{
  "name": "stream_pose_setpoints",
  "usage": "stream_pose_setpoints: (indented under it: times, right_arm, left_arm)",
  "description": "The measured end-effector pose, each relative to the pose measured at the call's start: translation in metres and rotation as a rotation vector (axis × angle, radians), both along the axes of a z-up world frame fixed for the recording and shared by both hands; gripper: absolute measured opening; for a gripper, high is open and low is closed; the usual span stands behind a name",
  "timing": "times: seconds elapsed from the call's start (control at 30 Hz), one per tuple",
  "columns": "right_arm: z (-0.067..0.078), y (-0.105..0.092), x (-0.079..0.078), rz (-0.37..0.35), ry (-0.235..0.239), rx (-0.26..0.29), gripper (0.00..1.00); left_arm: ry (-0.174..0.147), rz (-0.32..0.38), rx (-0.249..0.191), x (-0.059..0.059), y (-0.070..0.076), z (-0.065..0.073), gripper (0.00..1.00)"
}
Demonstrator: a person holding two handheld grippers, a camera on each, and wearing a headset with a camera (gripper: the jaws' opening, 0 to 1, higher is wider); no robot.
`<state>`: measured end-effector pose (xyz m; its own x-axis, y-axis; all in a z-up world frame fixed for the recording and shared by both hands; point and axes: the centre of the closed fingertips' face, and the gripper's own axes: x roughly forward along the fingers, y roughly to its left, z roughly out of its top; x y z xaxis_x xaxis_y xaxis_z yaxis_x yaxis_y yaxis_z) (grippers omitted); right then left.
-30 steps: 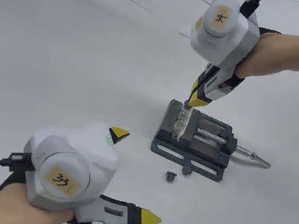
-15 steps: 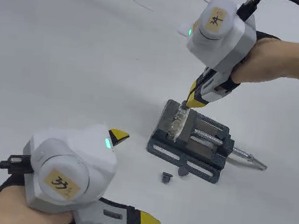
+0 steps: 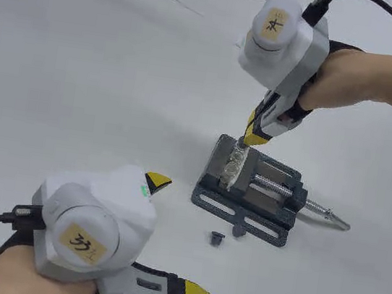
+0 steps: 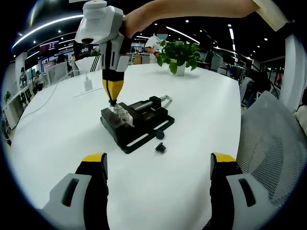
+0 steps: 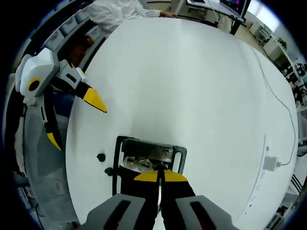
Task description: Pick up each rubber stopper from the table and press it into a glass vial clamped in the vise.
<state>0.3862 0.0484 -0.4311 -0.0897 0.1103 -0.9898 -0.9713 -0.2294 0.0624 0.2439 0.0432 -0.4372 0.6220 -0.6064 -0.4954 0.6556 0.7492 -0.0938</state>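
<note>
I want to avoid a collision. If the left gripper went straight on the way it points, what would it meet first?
The left gripper would probably meet the loose rubber stopper first, with the vise just behind it; depth is unclear.

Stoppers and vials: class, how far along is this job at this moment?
Done: nothing clearly; two vials in the vise look open. In hand: the right gripper, jaws closed, holds a dark stopper at the vials. To do: a loose stopper on the table; the left gripper hangs open.
</note>
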Motion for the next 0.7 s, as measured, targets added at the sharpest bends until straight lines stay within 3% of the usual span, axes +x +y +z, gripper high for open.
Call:
stream_pose_setpoints:
  times: [0.23,0.27,0.47,0.6,0.7]
  right_arm:
    - [0.0,-0.001,-0.004,0.04,-0.018,-0.041,0.0]
    - [-0.001,-0.001,-0.004,0.018,-0.016,-0.041,0.0]
    - [0.001,-0.004,-0.006,0.0,-0.019,-0.013,0.0]
    - [0.002,-0.005,-0.008,-0.044,0.004,0.02,0.0]
    - [0.001,-0.006,-0.006,-0.026,-0.014,0.053,0.0]
  left_arm:
    - [0.004,0.005,0.0,0.0,0.002,-0.002,0.87]
    - [0.001,0.005,0.0,0.0,0.001,-0.001,0.87]
    - [-0.01,0.001,0.006,0.001,0.002,0.006,0.87]
    - [-0.023,0.004,0.008,-0.001,0.005,0.014,0.86]
    - [-0.037,0.006,0.011,-0.001,0.006,0.02,0.86]
